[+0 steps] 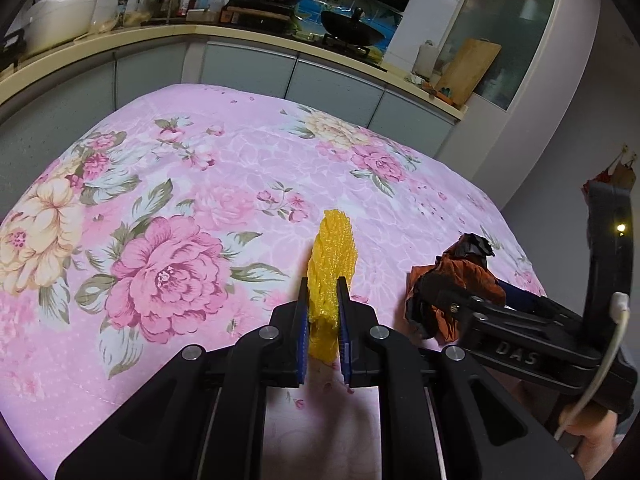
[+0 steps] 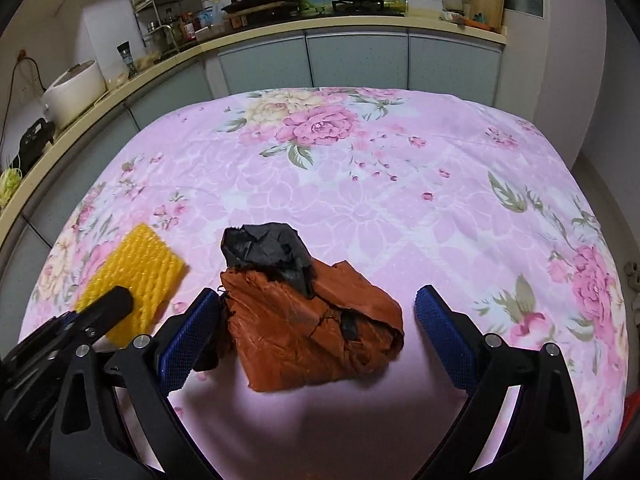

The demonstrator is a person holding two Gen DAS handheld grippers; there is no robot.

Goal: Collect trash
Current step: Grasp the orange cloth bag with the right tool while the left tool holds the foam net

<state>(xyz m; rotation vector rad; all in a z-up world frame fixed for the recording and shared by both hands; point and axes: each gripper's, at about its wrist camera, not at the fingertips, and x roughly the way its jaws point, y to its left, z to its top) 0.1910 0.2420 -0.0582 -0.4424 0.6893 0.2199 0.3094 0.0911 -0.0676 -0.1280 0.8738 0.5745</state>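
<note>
Black jaws with blue ribbed pads fill the bottom of the left wrist view, where the left gripper is clenched on a yellow foam net. That net is a bright, bumpy mesh sleeve, squeezed narrow between the pads and standing up from them toward the frame's middle; in the right wrist view it shows at lower left as a flatter, rectangular piece with rows of raised ribs. Lower centre in the right wrist view, the right gripper stands wide and released, its pads on either side of a crumpled wad. Its left pad is just beside the wad's edge; the right pad is clearly apart from it. Rust-orange, glossy and creased, the wad has a crinkled black piece bunched on its top and a black patch showing through a tear. It rests on the pink floral cloth covering the table. Along the top of both views runs a kitchen counter.
</note>
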